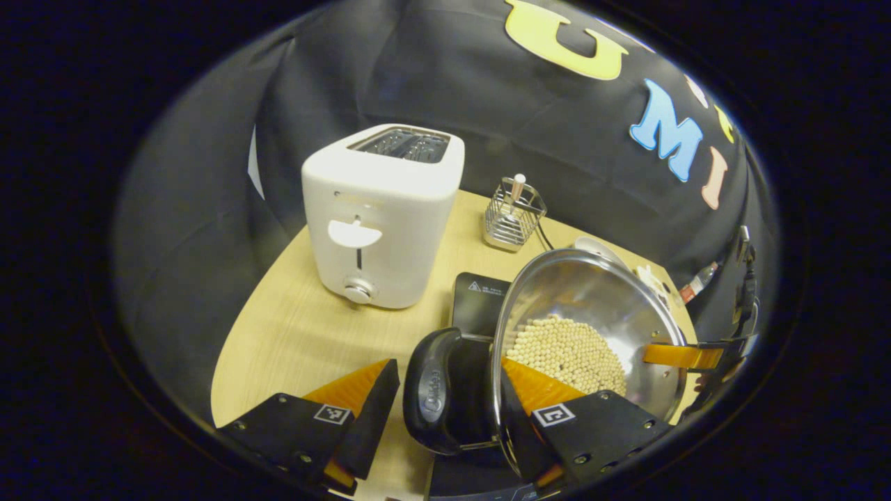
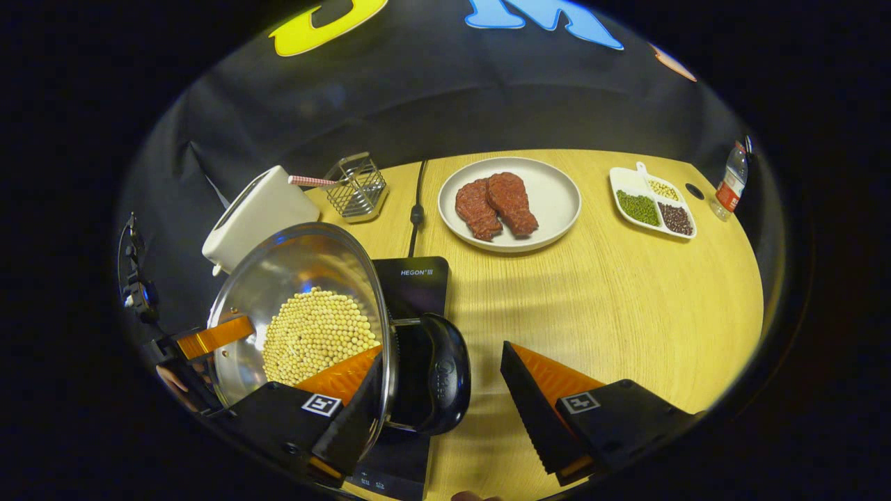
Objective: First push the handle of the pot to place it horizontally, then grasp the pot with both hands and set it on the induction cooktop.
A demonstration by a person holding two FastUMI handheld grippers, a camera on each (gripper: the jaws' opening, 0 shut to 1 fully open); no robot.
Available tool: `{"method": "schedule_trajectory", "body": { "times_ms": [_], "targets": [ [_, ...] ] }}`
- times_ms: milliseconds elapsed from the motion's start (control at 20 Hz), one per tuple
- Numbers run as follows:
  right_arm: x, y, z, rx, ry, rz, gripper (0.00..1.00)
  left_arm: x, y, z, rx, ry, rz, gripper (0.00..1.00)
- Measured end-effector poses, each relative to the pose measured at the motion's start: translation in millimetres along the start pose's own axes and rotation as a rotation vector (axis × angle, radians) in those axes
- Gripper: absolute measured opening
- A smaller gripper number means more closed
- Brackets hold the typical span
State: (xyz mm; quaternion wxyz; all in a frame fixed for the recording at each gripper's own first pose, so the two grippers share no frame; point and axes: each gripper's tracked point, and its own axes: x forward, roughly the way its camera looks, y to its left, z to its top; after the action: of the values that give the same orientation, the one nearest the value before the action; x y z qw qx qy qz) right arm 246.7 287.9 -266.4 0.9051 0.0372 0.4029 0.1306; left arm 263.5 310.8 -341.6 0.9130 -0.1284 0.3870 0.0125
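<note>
A steel pot [image 1: 592, 292] [image 2: 292, 271] holding pale round beans [image 1: 567, 351] [image 2: 317, 334] stands over the black induction cooktop [image 1: 480, 299] [image 2: 414, 285]. My left gripper [image 1: 447, 365] is open and straddles one black side handle [image 1: 435, 396], one finger inside the rim and one outside. My right gripper [image 2: 441, 349] is open around the opposite black handle [image 2: 438, 376] in the same way, with a gap between handle and outer finger. Each view shows the other gripper's finger at the far rim. I cannot tell whether the pot's base rests on the cooktop.
A white toaster [image 1: 383, 216] [image 2: 257, 212] and a wire basket [image 1: 514, 216] [image 2: 356, 184] stand behind the pot. A plate [image 2: 557, 188] with two meat pieces, a divided dish [image 2: 630, 179], a bottle [image 2: 731, 184] and a black cable [image 2: 416, 202] lie on the wooden table [image 2: 626, 313].
</note>
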Motion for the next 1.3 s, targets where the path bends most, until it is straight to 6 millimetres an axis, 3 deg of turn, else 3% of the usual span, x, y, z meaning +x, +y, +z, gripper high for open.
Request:
{"method": "schedule_trajectory", "body": {
  "times_ms": [100, 150, 200, 300, 450, 550, 700, 900, 1050, 1300],
  "targets": [
    [-11.9, -2.0, 5.3, -0.004, -0.026, 0.005, 0.94, -9.1, 0.4, 2.0, 0.017, -0.010, 0.024, 0.79],
    [-16.5, -1.8, 6.9, -0.004, -0.035, 0.009, 0.99, -16.9, 0.3, 6.7, 0.029, -0.027, 0.033, 0.79],
    [-22.8, -2.5, 9.1, -0.004, -0.046, 0.012, 0.94, -23.9, -0.4, 13.9, 0.042, -0.054, 0.043, 0.79],
    [-34.9, -4.2, 14.3, -0.012, -0.079, 0.011, 0.99, -42.8, 1.4, 32.1, 0.073, -0.121, 0.078, 0.79],
    [-56.1, -14.3, 21.6, -0.036, -0.137, -0.017, 0.99, -77.9, 0.4, 60.3, 0.116, -0.226, 0.130, 0.79],
    [-73.5, -23.7, 28.4, -0.057, -0.184, -0.038, 0.98, -102.0, -7.6, 70.8, 0.141, -0.290, 0.147, 0.82],
    [-104.2, -42.3, 37.6, -0.089, -0.259, -0.067, 0.98, -137.2, -22.4, 88.0, 0.167, -0.389, 0.171, 0.79],
    [-148.1, -75.8, 42.3, -0.094, -0.342, -0.120, 0.97, -175.8, -63.2, 102.3, 0.190, -0.521, 0.144, 0.77],
    [-178.3, -107.1, 41.1, -0.103, -0.395, -0.162, 0.97, -194.0, -101.0, 97.4, 0.194, -0.567, 0.127, 0.78],
    [-246.6, -153.5, 47.3, -0.094, -0.524, -0.209, 0.97, -233.8, -176.8, 90.6, 0.216, -0.658, 0.106, 0.76]
  ]
}}
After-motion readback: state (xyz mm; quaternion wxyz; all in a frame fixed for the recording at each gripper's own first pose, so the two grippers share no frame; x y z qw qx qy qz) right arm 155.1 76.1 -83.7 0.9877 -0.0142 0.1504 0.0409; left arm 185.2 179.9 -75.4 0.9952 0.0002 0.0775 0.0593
